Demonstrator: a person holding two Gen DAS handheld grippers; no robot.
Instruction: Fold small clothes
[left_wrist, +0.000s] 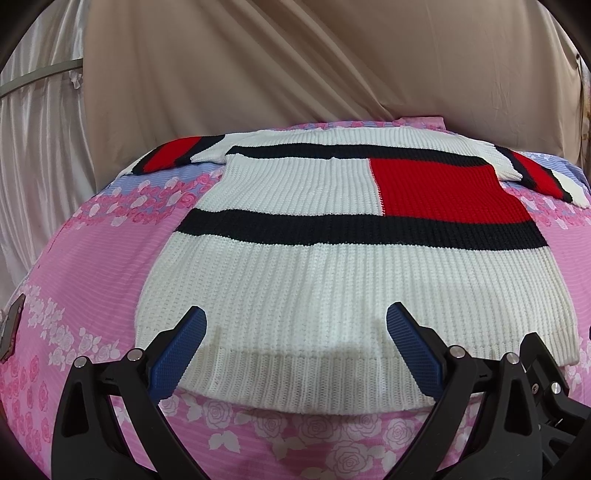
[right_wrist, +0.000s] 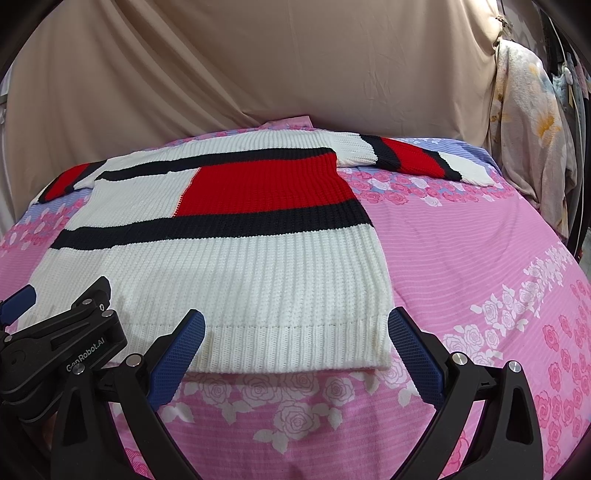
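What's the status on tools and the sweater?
Left tool open, right tool open, both empty at the hem. Sweater flat on the pink floral sheet, sleeves spread, unfolded. Nothing on top of it.

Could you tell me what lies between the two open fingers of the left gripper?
In the left wrist view, the white ribbed hem of the sweater lies between the open left gripper fingers, flat on the pink floral bedsheet.

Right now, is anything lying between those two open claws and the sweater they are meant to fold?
Nothing visible. The sweater lies flat on the pink bedsheet, and the open left gripper and right gripper sit right at its hem.
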